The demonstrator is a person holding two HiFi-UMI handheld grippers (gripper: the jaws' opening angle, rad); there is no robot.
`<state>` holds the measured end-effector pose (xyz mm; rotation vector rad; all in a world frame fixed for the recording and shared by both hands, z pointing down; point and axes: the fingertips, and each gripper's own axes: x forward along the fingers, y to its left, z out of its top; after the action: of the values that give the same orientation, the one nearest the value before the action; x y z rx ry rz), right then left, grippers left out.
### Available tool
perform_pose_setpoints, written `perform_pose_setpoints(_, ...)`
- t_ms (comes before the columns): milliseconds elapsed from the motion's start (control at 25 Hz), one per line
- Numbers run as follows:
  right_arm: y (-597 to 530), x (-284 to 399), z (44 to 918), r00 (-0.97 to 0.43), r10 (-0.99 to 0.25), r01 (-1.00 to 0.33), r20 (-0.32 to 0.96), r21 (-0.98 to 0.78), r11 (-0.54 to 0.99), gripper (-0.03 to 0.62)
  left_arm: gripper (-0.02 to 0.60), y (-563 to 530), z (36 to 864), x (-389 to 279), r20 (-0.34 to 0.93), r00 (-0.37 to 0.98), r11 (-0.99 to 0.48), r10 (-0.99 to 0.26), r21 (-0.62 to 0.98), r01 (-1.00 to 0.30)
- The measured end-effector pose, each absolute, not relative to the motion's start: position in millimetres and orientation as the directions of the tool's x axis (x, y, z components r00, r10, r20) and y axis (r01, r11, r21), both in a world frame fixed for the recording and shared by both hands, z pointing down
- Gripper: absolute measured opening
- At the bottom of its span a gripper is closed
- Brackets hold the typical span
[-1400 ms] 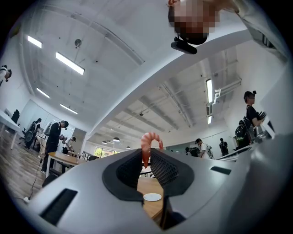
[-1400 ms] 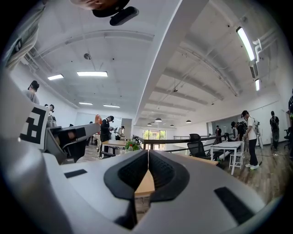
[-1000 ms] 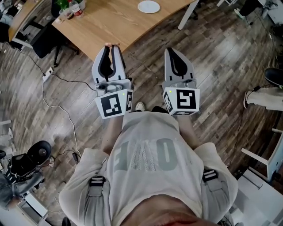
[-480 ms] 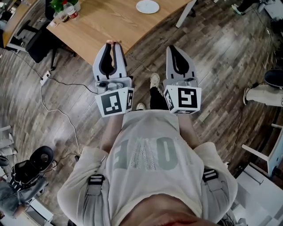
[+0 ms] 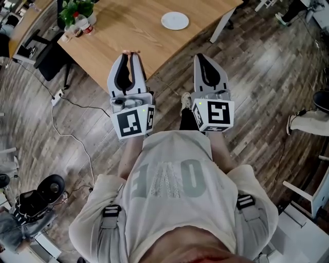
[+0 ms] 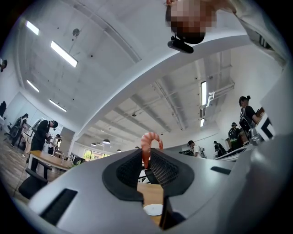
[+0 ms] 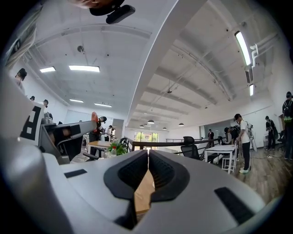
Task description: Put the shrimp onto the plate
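Note:
A pink curled shrimp [image 6: 149, 145] sticks up between the pads of my left gripper [image 6: 147, 157], which is shut on it. In the head view the shrimp [image 5: 131, 52] shows at the tips of the left gripper [image 5: 131, 55], over the near corner of the wooden table [image 5: 128, 31]. The white plate [image 5: 175, 20] lies farther back on the table, to the right of that gripper, and shows low between the jaws as the plate [image 6: 153, 209]. My right gripper [image 5: 201, 57] hangs over the floor beside the table edge, and the right gripper [image 7: 148, 154] is shut with nothing in it.
A potted plant with bottles [image 5: 76, 14] stands at the table's far left corner. A black chair [image 5: 51, 49] and cables [image 5: 67, 133] lie left of the table. A white table leg [image 5: 221, 25] stands to the right. Another person's leg [image 5: 308, 120] is at the right edge.
Both grippers have come forward toward the table. The plate now sits lower in the head view, nearer to them. The shrimp stays in the left gripper.

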<state>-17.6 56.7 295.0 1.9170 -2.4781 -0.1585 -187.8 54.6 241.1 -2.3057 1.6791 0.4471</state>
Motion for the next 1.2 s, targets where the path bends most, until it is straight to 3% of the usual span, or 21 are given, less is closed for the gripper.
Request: perform_pose_setpoints(1200,-172.5,80.5,295.2,-0.393,-0.919,-0.919,-0.003,0.032,0.393,0.021,0.059,-160.5,242.8,-78.3,-0.301,0.204,-0.201,-0.932,-0.041,-0.979)
